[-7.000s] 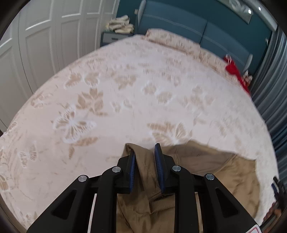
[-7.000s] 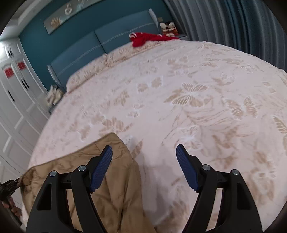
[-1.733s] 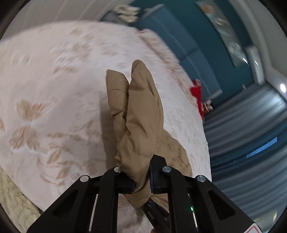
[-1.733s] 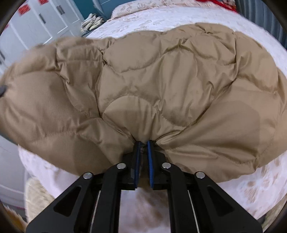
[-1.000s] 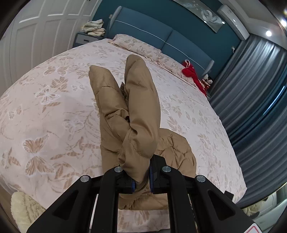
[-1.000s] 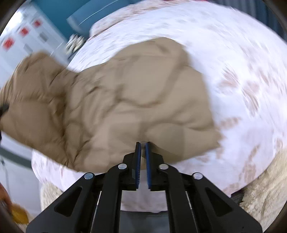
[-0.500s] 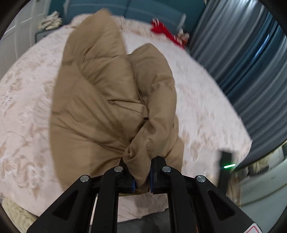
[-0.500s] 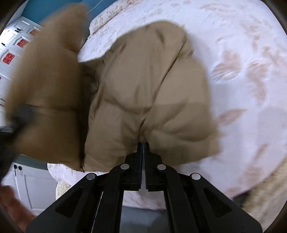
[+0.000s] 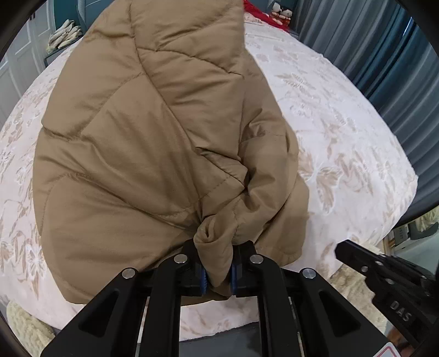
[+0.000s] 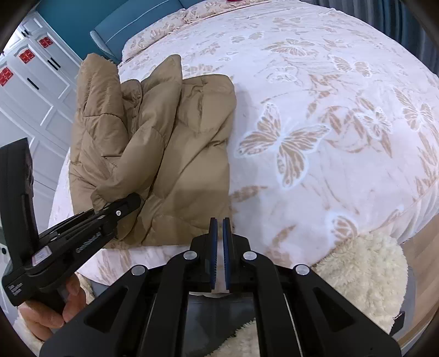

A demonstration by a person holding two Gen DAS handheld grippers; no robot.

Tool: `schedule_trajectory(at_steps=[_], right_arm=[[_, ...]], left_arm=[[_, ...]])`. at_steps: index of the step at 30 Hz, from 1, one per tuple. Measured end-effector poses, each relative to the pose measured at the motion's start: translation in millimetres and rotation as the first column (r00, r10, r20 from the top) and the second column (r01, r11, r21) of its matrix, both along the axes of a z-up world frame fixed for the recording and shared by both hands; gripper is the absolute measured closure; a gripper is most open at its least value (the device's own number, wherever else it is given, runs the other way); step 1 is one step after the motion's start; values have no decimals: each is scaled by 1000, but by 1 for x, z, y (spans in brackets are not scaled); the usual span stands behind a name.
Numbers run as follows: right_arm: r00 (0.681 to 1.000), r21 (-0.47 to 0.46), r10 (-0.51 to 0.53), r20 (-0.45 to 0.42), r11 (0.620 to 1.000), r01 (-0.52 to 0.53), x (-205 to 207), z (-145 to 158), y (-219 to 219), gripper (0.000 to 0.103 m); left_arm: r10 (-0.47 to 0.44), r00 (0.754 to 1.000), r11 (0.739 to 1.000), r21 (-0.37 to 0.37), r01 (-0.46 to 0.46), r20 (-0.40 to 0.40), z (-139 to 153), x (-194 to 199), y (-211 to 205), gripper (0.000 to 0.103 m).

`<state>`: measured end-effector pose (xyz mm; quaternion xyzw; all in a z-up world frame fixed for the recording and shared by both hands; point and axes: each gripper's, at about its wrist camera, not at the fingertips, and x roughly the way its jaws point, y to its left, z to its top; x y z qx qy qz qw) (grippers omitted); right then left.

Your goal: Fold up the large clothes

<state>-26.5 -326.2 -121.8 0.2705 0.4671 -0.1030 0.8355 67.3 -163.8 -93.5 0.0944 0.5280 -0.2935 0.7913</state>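
Observation:
A tan quilted puffer jacket (image 9: 142,142) lies bunched on the bed near its front edge; it also shows in the right wrist view (image 10: 175,153). My left gripper (image 9: 218,274) is shut on a fold of the jacket's cuff and holds it up; it appears at the left of the right wrist view (image 10: 120,208). My right gripper (image 10: 219,247) is shut and empty, just off the jacket's near right corner, over the bed's edge. It shows at the right of the left wrist view (image 9: 340,248).
The bed (image 10: 315,109) has a white cover with tan butterflies. A cream fluffy rug (image 10: 365,277) lies below its front edge. White wardrobe doors (image 10: 35,82) stand at left, dark curtains (image 9: 384,68) at right, a red item (image 9: 263,16) at the far end.
My right gripper has let go of the jacket and drawn back to the bed's edge. The jacket has dropped onto the bed. My left gripper still grips the cuff.

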Motion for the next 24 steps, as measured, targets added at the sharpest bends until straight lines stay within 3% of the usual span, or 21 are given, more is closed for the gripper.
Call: schedule_trajectory(at_steps=[5,7,8,9,11,12,16,20,23,24], right_arm=[[1000,-20,-2,-7,1000,2,-14,11,-10,99],[1000,-36,-3,-7,999,3,-19,15,-10,94],[1000,-43,-3,-6,999,2,-17,17,-11,86],[1000,-56,-1,1,998,1,-18,21,-11,77],[1000,-87,12,19,996,-10,-20,33,-9,73],[1000,-102,17,22,995,-15,-20,36,-8,73],[998,-142,42,54,989,-34,-14,56,-6,68],[992,-139,75,104,988,-60,4,76,0,55],[980,-99,127,155,989,-112,34,95,16,54],[977,-89,143,161,988,-130,45,99,22,52]], left_arm=[[-9,1000,998,59,7,25,-7,-8,-8,91],[-19,999,996,90,15,39,-4,-14,-12,86],[-23,999,995,95,19,49,2,-19,-13,83],[-23,998,996,84,18,59,10,-24,-11,75],[-30,997,999,41,27,74,27,-36,-5,60],[-32,996,999,8,32,86,39,-43,2,48],[3,995,994,-109,8,103,81,-57,39,32],[180,977,971,-181,-158,112,109,-38,96,27],[326,941,938,-151,-311,89,107,-6,130,27],[386,919,919,-123,-375,81,104,8,145,27]])
